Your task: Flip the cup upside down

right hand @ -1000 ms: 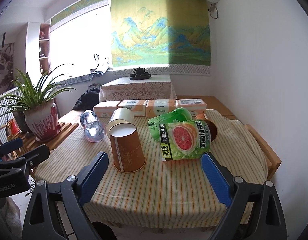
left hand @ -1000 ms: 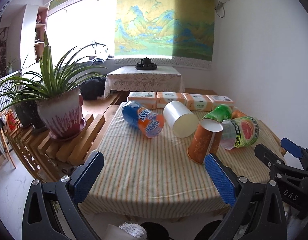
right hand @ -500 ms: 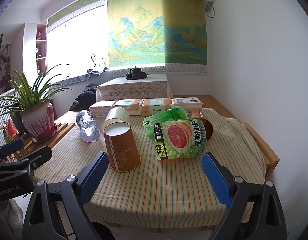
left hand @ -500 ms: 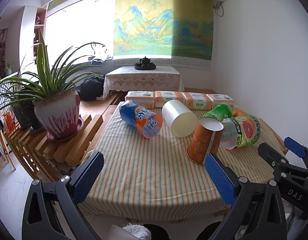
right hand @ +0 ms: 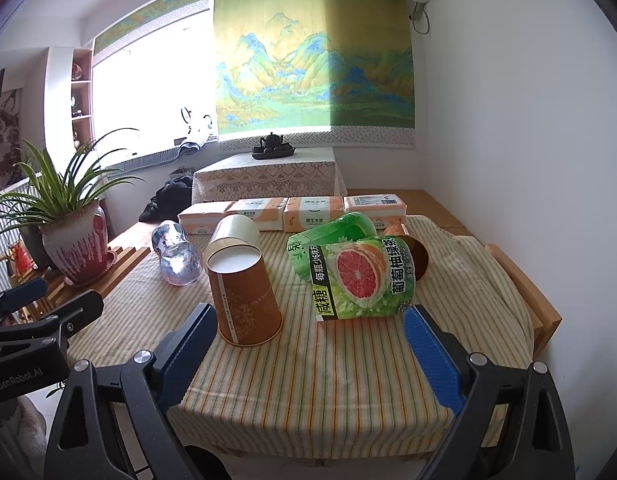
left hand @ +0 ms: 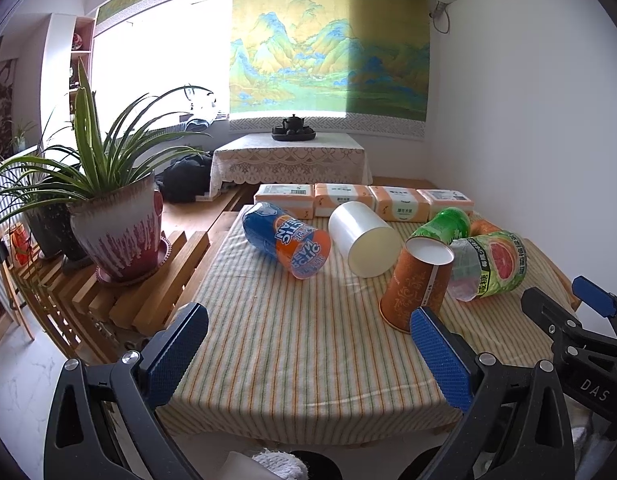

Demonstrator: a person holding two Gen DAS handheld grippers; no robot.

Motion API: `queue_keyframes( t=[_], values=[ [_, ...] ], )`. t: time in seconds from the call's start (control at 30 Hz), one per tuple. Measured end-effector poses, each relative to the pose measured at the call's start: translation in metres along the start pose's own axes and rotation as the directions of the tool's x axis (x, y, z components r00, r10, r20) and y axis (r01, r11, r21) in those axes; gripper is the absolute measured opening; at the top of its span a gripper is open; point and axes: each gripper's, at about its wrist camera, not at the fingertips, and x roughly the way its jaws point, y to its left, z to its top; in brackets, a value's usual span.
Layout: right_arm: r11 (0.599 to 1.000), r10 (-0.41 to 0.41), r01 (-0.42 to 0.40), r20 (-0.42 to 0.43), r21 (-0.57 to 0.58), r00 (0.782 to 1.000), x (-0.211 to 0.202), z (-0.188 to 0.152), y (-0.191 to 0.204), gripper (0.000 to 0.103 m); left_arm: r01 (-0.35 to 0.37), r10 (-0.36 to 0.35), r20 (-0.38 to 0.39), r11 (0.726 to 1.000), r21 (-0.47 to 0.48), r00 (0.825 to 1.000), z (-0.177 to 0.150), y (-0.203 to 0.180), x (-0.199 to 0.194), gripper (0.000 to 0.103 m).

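An orange paper cup (left hand: 416,286) stands upside down on the striped tablecloth (left hand: 292,344), its white base on top; it also shows in the right wrist view (right hand: 244,296). A white paper cup (left hand: 364,240) lies on its side behind it, also seen in the right wrist view (right hand: 234,230). My left gripper (left hand: 308,354) is open and empty over the table's near edge. My right gripper (right hand: 308,354) is open and empty, hanging back from the near edge; it also shows at the right of the left wrist view (left hand: 568,320).
A blue and orange bottle (left hand: 286,240), a grapefruit-label bottle (right hand: 360,278) and a green bottle (right hand: 336,236) lie on the cloth. Several tissue packs (left hand: 364,200) line the far edge. A potted plant (left hand: 112,216) stands on a wooden rack at left. A wall is at right.
Both grippers have drawn back a little from the table and stay open. The orange cup stands where it was, upside down.
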Motion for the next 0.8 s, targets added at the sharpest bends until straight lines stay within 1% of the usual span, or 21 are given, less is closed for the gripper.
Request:
queue_keyframes(
  t=[0.8],
  values=[
    [1.0, -0.007, 0.006, 0.001, 0.007, 1.0, 0.0001, -0.0015, -0.0033, 0.092, -0.005, 0.005, 0.01, 1.0, -0.004, 1.0, 0.0013, 0.0011, 0.0001, 0.102]
  ],
)
